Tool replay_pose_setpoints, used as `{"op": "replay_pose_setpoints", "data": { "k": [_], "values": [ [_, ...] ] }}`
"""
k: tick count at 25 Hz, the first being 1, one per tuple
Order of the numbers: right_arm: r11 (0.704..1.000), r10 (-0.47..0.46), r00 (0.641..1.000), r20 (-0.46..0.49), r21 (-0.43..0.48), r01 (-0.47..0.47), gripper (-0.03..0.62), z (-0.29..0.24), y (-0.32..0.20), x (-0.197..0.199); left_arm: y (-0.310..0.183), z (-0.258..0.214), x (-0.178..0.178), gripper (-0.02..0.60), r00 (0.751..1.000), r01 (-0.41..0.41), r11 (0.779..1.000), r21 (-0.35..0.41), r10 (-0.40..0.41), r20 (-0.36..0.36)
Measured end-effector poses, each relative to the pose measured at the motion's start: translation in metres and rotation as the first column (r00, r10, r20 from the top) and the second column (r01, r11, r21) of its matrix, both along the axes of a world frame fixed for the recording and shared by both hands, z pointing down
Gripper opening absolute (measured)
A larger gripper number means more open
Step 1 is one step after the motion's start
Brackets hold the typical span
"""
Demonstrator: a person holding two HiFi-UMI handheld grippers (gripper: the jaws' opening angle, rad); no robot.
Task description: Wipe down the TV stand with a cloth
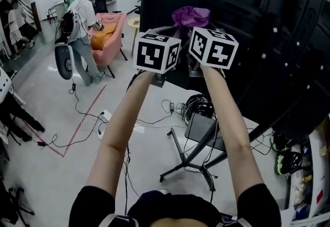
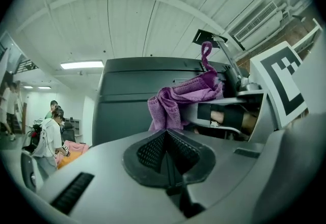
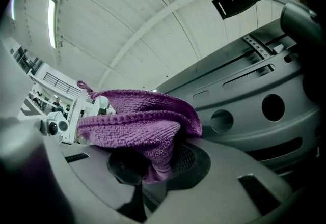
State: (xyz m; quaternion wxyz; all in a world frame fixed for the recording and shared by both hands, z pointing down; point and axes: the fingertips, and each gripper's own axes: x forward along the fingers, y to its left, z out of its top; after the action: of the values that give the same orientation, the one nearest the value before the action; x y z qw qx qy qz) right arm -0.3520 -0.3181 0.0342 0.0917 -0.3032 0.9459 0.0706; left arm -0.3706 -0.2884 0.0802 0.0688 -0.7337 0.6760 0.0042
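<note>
Purple cloth (image 3: 137,121), one, in right tool (image 3: 155,161)

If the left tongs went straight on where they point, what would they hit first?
Probably the purple cloth held in the right tongs; the black panel lies behind it. Depth is hard to judge.

No legible word, brand, number or label anywhere. Only coded signs: black-and-white square patterns on the left marker cube (image 1: 157,51) and the right marker cube (image 1: 213,47), blocky shapes rather than letters or digits. Same kind of pattern partly in sight at the right edge of the left gripper view, likewise unreadable as text. Nothing printed legible on the dark panels or the distant furniture.
</note>
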Motion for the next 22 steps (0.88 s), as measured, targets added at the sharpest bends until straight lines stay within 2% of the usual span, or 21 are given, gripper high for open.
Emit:
{"op": "replay_pose_setpoints", "data": {
  "k": [7,12,22],
  "values": [
    [0.996,0.093,0.996,-0.004,0.012,-0.093,0.064,-0.001,-0.018,0.024,-0.011,0.0,0.015,0.006,0.999,-0.036,0.999,0.003,0.036,0.011],
    [0.986,0.159,0.987,-0.023,0.046,-0.157,0.064,0.001,-0.025,0.047,-0.025,0.0,0.039,0.006,0.996,-0.086,0.996,0.002,0.086,0.017],
    [0.966,0.257,0.965,0.058,-0.033,-0.256,0.064,0.001,-0.034,0.116,-0.035,0.003,0.091,0.006,0.983,-0.179,0.984,-0.011,0.18,0.036]
  ]
}}
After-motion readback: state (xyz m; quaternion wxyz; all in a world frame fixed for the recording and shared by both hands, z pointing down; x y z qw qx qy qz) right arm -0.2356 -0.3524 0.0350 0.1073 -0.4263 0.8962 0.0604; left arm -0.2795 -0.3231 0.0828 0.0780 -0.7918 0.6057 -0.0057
